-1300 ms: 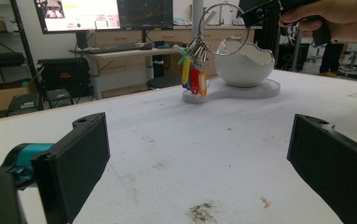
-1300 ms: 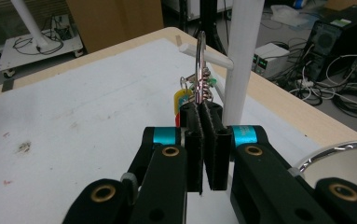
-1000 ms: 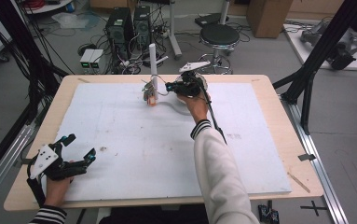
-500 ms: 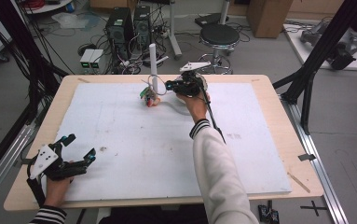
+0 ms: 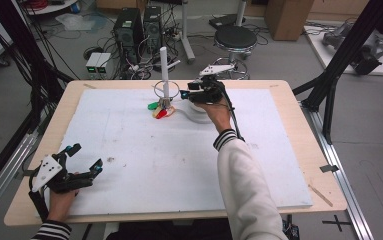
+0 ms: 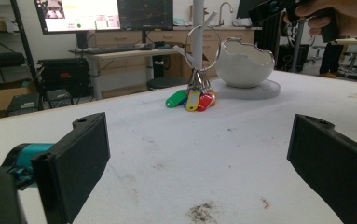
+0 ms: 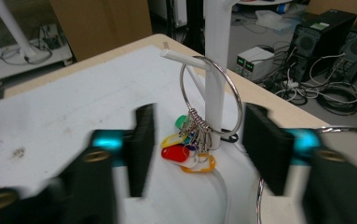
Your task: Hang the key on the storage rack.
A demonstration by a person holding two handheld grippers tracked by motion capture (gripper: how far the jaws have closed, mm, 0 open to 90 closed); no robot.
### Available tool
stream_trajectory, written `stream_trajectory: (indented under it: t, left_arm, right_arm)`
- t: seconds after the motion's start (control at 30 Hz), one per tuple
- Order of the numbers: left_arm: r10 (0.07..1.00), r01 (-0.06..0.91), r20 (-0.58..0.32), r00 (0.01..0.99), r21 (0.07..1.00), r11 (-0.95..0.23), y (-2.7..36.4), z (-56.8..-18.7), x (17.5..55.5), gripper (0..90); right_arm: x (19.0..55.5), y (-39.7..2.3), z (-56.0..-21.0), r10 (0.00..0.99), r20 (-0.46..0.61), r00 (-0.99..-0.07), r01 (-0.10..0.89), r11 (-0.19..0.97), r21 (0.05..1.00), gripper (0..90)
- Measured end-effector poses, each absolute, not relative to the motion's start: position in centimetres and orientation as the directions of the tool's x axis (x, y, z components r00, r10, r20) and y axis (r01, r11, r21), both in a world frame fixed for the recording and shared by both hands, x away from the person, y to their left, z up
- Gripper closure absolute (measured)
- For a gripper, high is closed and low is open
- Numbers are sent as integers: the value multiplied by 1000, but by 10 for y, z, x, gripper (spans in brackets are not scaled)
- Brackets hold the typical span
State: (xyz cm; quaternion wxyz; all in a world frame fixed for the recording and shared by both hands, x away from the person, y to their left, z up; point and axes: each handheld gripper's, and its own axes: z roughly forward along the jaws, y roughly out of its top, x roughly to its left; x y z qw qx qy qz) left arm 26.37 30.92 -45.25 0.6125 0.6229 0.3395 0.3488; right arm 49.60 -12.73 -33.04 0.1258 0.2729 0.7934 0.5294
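Note:
A white post (image 5: 164, 67) stands at the table's far middle, with a short peg (image 7: 185, 57) sticking out of it. A large metal key ring (image 7: 211, 95) hangs on that peg. Its coloured tags (image 5: 159, 110) in green, yellow and red rest at the post's foot. My right gripper (image 5: 185, 94) is just right of the ring; in the right gripper view (image 7: 202, 140) its jaws are open, one on each side of the ring and not touching it. My left gripper (image 5: 85, 156) rests open on the near left of the table, far from the keys (image 6: 191, 99).
A white egg-shaped bowl (image 6: 243, 58) on a round base sits just right of the post, under my right hand. The white foam board (image 5: 144, 165) covers the wooden table. Computers, cables and a stool (image 5: 235, 37) stand on the floor beyond the far edge.
The coloured tags hang slightly lower at the post's foot than a second ago. My right gripper has stayed close beside the ring. The left gripper has not moved.

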Motion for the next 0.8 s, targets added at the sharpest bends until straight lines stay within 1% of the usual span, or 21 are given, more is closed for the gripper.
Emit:
stream_trajectory:
  t: [0.03, 0.07, 0.1, 0.13, 0.2, 0.27, 0.33, 0.47, 0.67, 0.8]
  left_arm:
    - [850, -5, 18, 526, 1000, -18, 309, -453, 264, 61]
    - [849, -6, 20, 528, 1000, -19, 309, -453, 264, 61]
    - [849, -8, 20, 527, 1000, -19, 309, -453, 264, 61]
    - [850, -10, 20, 527, 1000, -17, 309, -453, 263, 61]
    - [849, -12, 23, 527, 1000, -19, 309, -453, 263, 61]
    - [851, -17, 24, 525, 1000, -18, 309, -453, 263, 61]
    - [850, -19, 26, 526, 1000, -19, 309, -453, 262, 61]
    - [850, -18, 25, 526, 1000, -19, 309, -453, 262, 61]
    - [851, -17, 24, 525, 1000, -18, 309, -453, 263, 61]
    - [851, -18, 26, 525, 1000, -20, 309, -453, 262, 61]
  right_arm:
    - [492, -130, -330, 594, 88, -800, 304, 274, 912, 165]
    - [490, -131, -331, 614, 77, -786, 300, 270, 915, 80]
    - [486, -134, -330, 642, 46, -766, 295, 287, 911, 48]
    - [483, -137, -329, 644, 22, -765, 291, 315, 903, 9]
    - [476, -146, -329, 624, 3, -781, 274, 338, 900, 8]
    - [467, -155, -329, 603, 13, -797, 262, 326, 908, 8]
    - [457, -165, -330, 592, -1, -806, 241, 329, 913, 8]
    - [439, -188, -335, 590, 0, -807, 231, 315, 920, 8]
    - [410, -222, -350, 605, -2, -796, 216, 288, 933, 8]
    - [388, -243, -371, 612, 17, -791, 209, 244, 947, 9]
